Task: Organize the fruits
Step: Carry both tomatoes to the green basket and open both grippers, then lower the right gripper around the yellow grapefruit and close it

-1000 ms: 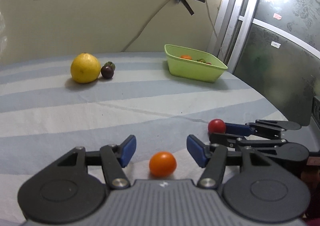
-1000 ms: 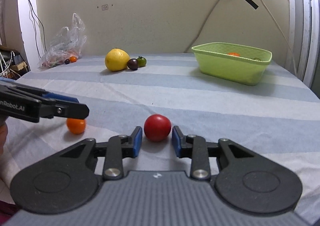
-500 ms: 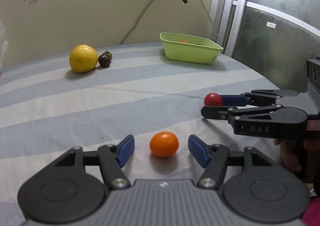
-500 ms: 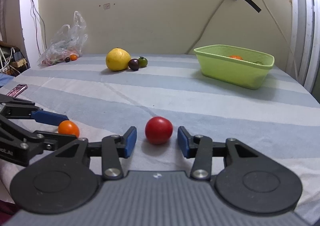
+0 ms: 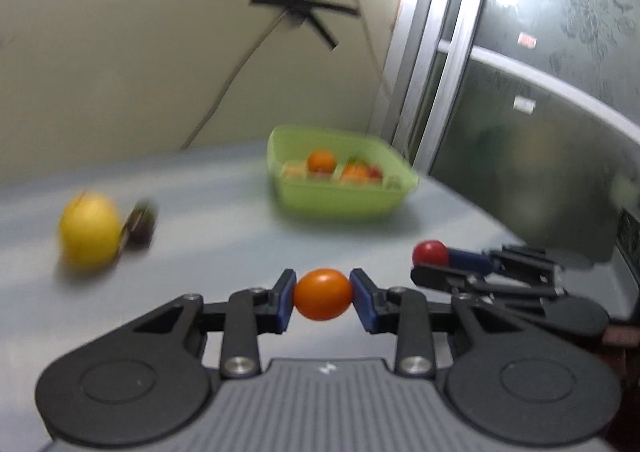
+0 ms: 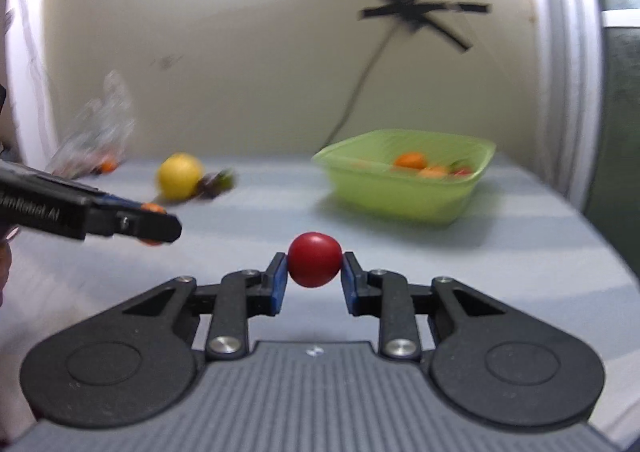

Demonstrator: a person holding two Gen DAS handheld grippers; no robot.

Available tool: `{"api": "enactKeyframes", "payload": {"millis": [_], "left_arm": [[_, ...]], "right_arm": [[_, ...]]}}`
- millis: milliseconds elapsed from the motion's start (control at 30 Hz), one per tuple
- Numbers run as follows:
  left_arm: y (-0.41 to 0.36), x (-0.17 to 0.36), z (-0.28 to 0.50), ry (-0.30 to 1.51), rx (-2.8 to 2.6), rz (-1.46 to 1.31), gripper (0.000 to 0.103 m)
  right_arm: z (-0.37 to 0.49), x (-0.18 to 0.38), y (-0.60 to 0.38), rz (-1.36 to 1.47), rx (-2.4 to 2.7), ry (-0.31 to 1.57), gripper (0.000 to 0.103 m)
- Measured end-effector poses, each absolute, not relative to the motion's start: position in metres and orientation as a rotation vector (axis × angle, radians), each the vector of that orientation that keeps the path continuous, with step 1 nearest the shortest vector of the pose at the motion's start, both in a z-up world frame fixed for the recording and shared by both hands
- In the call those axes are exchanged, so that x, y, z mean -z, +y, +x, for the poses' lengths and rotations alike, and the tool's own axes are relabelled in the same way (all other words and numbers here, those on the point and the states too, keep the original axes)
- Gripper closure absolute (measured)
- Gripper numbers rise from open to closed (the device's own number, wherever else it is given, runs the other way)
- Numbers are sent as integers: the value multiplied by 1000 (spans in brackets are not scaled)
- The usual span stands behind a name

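Your orange tomato (image 5: 322, 294) and red tomato (image 6: 315, 260) are each pinched between fingers; green basket (image 6: 404, 192) holds fruits beyond.

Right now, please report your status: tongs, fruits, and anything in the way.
Left tongs just closed on orange tomato. Right tongs just closed on red tomato. Green basket ahead, path clear.

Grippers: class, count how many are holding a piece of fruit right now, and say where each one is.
2. The left gripper clamps an orange tomato; the right gripper, beside it, clamps a red tomato. Both are short of the green basket.
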State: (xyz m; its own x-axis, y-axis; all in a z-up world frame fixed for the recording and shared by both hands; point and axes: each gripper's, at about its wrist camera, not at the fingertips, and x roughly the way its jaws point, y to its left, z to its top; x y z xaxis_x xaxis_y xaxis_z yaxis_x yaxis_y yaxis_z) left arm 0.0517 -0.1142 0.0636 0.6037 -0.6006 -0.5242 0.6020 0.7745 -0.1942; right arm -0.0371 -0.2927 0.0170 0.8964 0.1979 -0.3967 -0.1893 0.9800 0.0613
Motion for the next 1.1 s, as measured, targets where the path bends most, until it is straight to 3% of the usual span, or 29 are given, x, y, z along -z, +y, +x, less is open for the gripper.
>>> {"api": "enactKeyframes", "payload": {"millis": [367, 433, 500, 533, 567, 600, 667, 900, 1100], "left_arm": [[-214, -66, 180, 660, 690, -40, 72], [-224, -57, 192, 669, 671, -23, 67], [-230, -49, 199, 683, 659, -26, 52], [-232, -45, 201, 685, 655, -26, 50], [-234, -43, 202, 686, 651, -24, 48], [-234, -39, 201, 688, 645, -20, 47], [-232, -38, 198, 696, 636, -17, 47], [-159, -60, 127, 557, 654, -43, 43], [-49, -42, 84, 561, 472, -49, 42]], "right_arm": [[47, -30, -334, 18, -47, 318, 71], [58, -24, -336, 19, -22, 325, 70], [64, -17, -341, 44, 2, 329, 69], [64, -16, -344, 55, 6, 330, 69], [61, -16, -347, 65, 4, 315, 63], [58, -18, -350, 72, 16, 292, 47], [52, -19, -355, 80, 57, 238, 41], [26, -24, -367, 148, 129, 130, 41], [20, -36, -340, 177, -59, 187, 42]]}}
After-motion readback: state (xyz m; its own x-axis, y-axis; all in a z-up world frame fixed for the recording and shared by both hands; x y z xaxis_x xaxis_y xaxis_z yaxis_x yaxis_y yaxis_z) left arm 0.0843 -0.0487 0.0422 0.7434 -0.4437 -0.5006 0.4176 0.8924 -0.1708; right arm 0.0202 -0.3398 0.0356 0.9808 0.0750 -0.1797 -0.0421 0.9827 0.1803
